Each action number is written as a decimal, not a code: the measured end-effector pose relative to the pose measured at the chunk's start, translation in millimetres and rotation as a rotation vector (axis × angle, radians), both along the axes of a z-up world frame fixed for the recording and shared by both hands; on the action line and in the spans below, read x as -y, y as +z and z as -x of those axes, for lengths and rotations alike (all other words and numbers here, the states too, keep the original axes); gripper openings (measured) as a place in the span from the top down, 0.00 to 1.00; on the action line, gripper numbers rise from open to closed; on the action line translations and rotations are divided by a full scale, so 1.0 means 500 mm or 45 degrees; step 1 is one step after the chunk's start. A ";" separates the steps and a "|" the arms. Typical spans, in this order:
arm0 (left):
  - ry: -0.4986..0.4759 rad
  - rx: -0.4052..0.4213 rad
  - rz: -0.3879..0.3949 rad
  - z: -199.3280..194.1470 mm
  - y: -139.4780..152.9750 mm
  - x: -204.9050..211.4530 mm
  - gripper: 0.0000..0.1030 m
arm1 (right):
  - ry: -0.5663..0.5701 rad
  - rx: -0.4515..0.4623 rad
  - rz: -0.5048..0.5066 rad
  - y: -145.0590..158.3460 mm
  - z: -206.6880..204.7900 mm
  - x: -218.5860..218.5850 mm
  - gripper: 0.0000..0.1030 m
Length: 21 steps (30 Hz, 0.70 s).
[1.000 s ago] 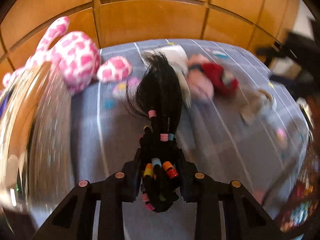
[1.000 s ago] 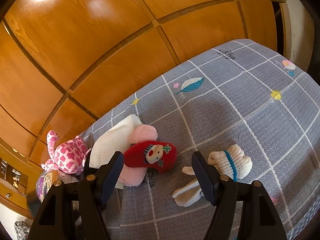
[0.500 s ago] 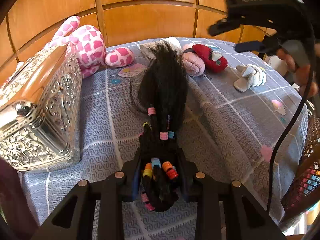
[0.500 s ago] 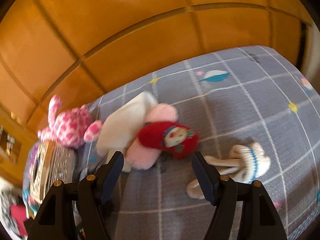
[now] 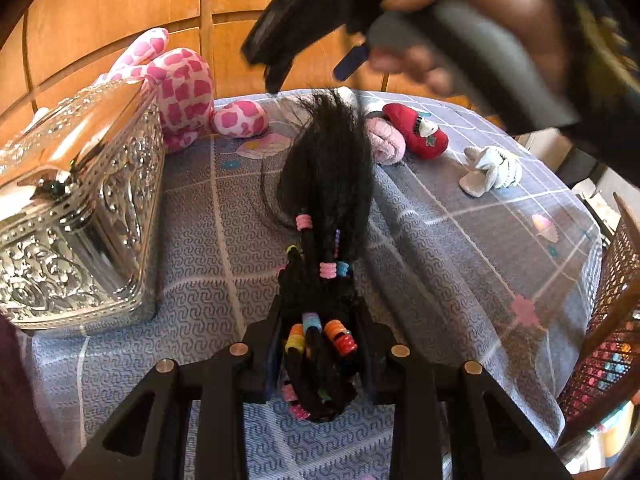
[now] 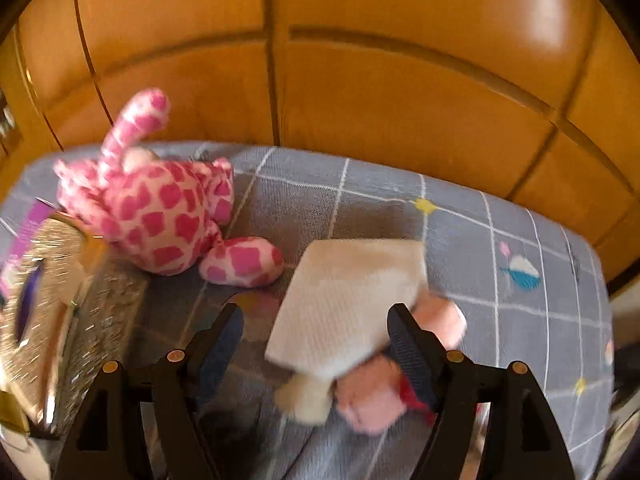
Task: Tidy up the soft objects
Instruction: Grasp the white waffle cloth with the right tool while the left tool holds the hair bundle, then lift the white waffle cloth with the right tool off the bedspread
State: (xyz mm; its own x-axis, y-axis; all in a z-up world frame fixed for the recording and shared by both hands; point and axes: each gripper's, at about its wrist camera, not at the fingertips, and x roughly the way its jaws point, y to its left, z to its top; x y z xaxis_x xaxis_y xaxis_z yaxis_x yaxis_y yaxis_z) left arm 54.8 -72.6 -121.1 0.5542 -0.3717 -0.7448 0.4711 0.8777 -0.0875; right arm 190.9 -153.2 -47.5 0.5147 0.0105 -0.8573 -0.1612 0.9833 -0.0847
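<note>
My left gripper (image 5: 318,320) is shut on a black hair bundle with coloured bands (image 5: 326,184) and holds it above the grey checked cloth (image 5: 460,248). A pink spotted plush (image 5: 180,84) (image 6: 160,208) lies at the back left. A pink soft toy (image 5: 386,144) (image 6: 372,404), a red plush (image 5: 418,132) and a white sock (image 5: 492,168) lie behind the hair. My right gripper (image 6: 316,328) is open and empty above a folded white cloth (image 6: 348,304); it also shows at the top of the left wrist view (image 5: 304,56).
An embossed silver box (image 5: 76,208) (image 6: 52,312) stands at the left on the cloth. A wooden panelled wall (image 6: 360,80) runs behind the table. A woven basket (image 5: 612,312) is at the right edge.
My right gripper has swung left, from over the red plush and sock to over the white cloth near the pink spotted plush. My left gripper has steadied, still holding the hair bundle.
</note>
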 end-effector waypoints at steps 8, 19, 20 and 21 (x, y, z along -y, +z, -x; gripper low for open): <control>0.003 -0.004 0.043 0.001 -0.002 -0.009 0.69 | -0.024 -0.062 0.321 -0.082 -0.067 -0.020 0.77; 0.012 0.010 0.056 0.008 -0.005 -0.016 0.68 | -0.174 0.128 -0.242 0.079 0.076 0.143 0.83; 0.012 0.012 0.052 0.009 -0.005 -0.016 0.68 | -0.180 0.118 -0.275 0.080 0.089 0.151 0.83; 0.012 0.016 0.046 0.010 -0.005 -0.015 0.68 | -0.187 0.115 -0.282 0.078 0.105 0.155 0.83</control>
